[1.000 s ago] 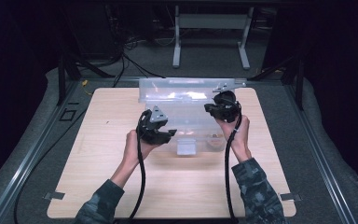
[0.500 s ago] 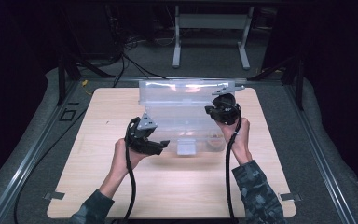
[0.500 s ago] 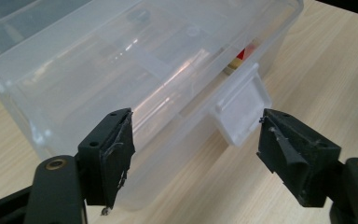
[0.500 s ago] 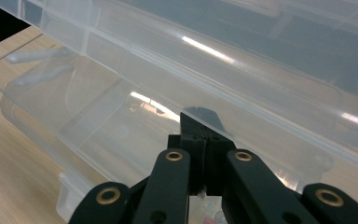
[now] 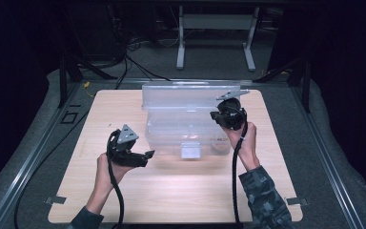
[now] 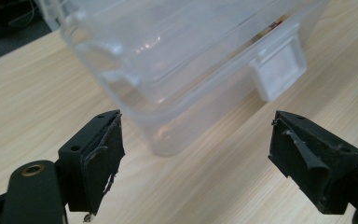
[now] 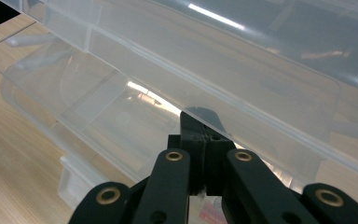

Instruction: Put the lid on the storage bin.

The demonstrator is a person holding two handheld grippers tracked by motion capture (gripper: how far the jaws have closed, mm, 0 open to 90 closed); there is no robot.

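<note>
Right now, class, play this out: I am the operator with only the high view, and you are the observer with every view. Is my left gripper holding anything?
Observer: No. In the left gripper view the left gripper has just been opening its jaws. They stand wide with nothing between them, short of the clear box.
Operator: And the right gripper?
Observer: In its own view the right gripper is shut, tips together at the edge of the raised lid. Whether they pinch it I cannot tell.
Operator: What faces the left jaws?
Observer: A corner of the box, with the white latch further along its front wall.
</note>
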